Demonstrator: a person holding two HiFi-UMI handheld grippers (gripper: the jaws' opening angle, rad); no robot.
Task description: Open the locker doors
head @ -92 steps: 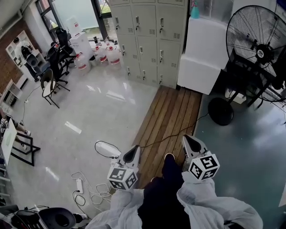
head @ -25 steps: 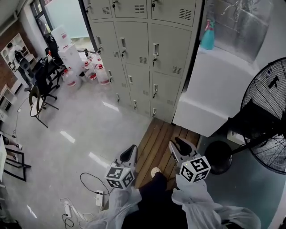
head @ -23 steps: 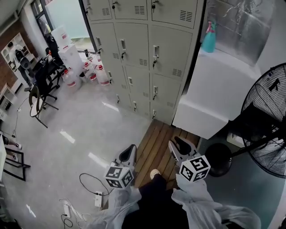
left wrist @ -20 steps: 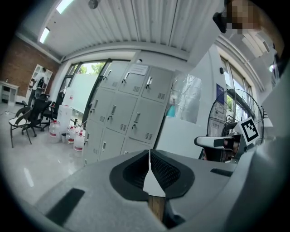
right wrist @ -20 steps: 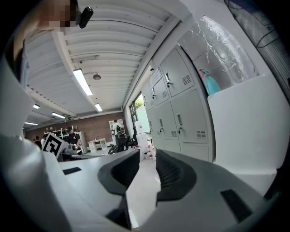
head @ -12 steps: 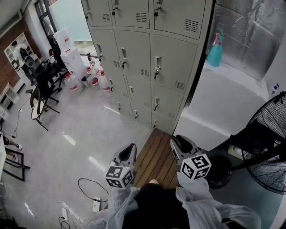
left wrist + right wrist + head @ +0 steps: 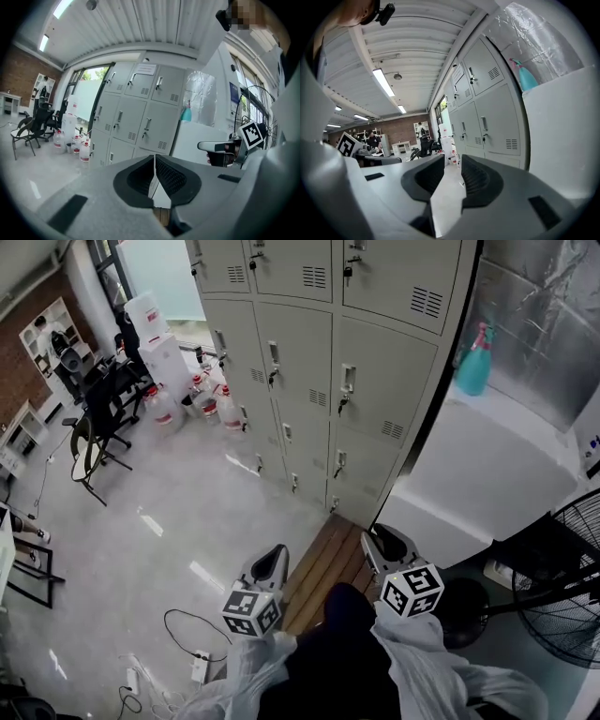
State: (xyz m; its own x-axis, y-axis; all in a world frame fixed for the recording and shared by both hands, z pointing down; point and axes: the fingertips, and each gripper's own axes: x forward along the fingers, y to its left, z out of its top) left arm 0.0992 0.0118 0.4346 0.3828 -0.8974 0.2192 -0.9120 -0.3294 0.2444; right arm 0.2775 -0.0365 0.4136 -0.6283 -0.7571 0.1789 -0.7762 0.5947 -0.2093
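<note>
Nearby, jugs point(image 7: 204, 405) and a white cabinet point(image 7: 487, 474) flank the shut lockers point(image 7: 305, 362).

Lockers point(image 7: 309, 362) much nearer; left gripper point(image 7: 277, 551), right gripper point(image 7: 377, 536) carried forward; fan point(image 7: 562, 601) apparently edging out.

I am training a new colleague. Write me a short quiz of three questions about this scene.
1. True or false: one door of the lockers stands open.
2. Which has its jaws apart, the left tongs or the right tongs?
3. The teal spray bottle stands on: A the floor; B the white cabinet; C a chair.
Key: 1 false; 2 right tongs; 3 B.
</note>
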